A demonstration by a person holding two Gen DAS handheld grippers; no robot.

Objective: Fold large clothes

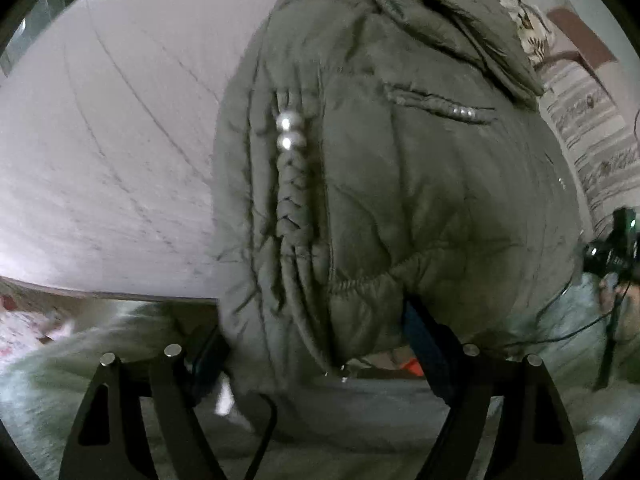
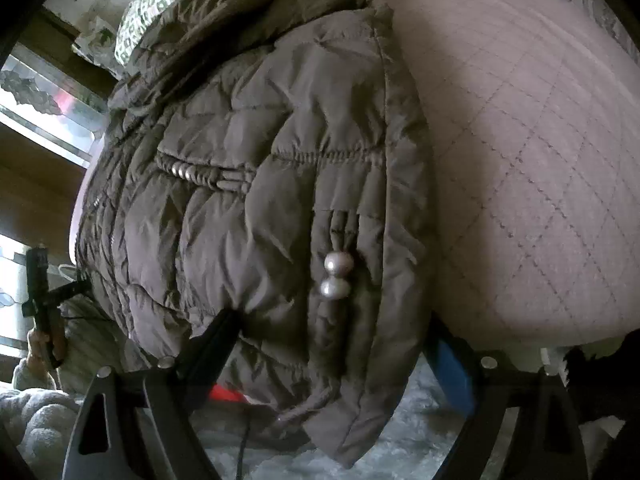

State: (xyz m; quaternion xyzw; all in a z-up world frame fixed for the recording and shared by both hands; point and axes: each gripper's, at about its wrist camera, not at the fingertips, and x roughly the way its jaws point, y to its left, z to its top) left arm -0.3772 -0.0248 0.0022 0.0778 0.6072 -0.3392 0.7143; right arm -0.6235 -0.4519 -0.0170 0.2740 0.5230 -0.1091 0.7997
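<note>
Left wrist view, left to right: the quilted pink cover (image 1: 120,140) filled 9 to 11 o'clock. The olive puffer jacket (image 1: 400,200) lay on it from the centre out to 3 o'clock, with its hem hanging over the cover's near edge at 6 o'clock. Two silver beads (image 1: 286,132) sat on a braided cord just left of centre. A second beaded braid ran at about 1 o'clock, and the hood (image 1: 472,12), its edge fuzzy and pale, was bunched at 12 to 1 o'clock.

Your left tongs (image 1: 316,332) stood wide at 6 o'clock, with the jacket hem between the fingers. I cannot tell if the pads pressed on it or only flanked it. A grey fluffy rug (image 1: 360,420) showed below the hem.

Right wrist view, left to right: a hand on a black tool was at 8 o'clock, blurred. The jacket covered the centre. Its hood showed a patterned lining at 11 o'clock, and the beads were at about 5 o'clock, close to centre. The jacket's folded side edge ran from 12 down to 6 o'clock. The pink cover took 1 to 4 o'clock.

Your right tongs (image 2: 332,332) were also spread wide. The left finger was dug against the jacket's underside, and the blue-padded right finger sat just beside the folded edge. I cannot tell if there was a grip here either.
</note>
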